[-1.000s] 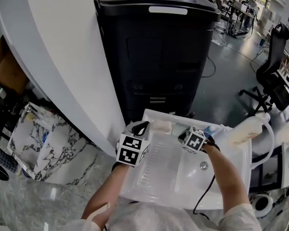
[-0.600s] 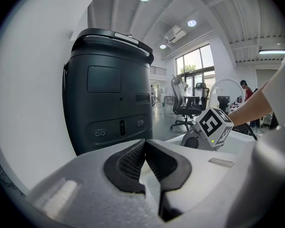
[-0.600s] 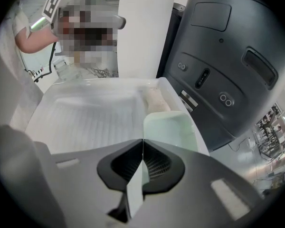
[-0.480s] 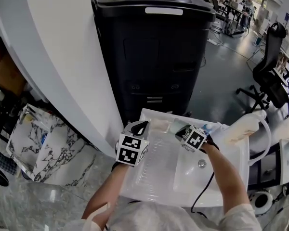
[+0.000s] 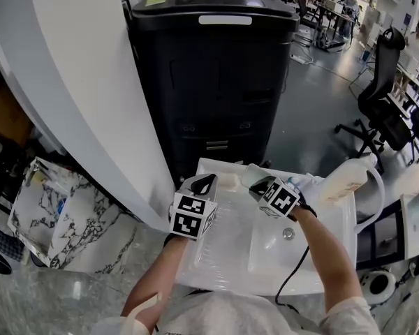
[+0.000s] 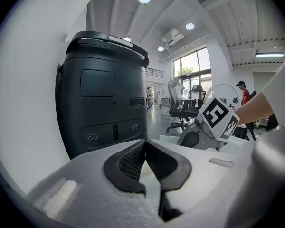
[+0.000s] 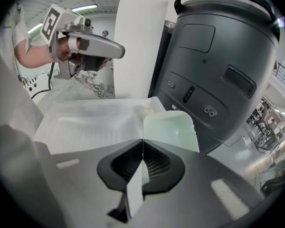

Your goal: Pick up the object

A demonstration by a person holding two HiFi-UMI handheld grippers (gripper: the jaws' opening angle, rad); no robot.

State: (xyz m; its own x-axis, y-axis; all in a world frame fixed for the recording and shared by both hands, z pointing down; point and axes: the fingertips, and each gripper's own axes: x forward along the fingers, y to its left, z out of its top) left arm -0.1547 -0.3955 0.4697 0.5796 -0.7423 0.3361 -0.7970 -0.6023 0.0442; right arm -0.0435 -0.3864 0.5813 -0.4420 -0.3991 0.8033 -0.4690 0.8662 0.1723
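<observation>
Here, before the black cabinet (image 5: 216, 82) and over the white sink (image 5: 227, 246), the pale green tub (image 7: 170, 129) hangs by one thin wall, pinched in the right gripper (image 7: 142, 144). I would lift it level and slowly, lest that wall slip. The left gripper (image 6: 144, 144) is clenched on nothing, and the tub's depth is hard to judge.

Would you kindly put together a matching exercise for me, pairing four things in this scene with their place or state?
1 left gripper
2 right gripper
3 black machine
4 office chair

a behind the white sink
b fingers shut on a pale green piece
c fingers shut, nothing between them
d on the floor, far right

Pairs: 1-c, 2-b, 3-a, 4-d
</observation>
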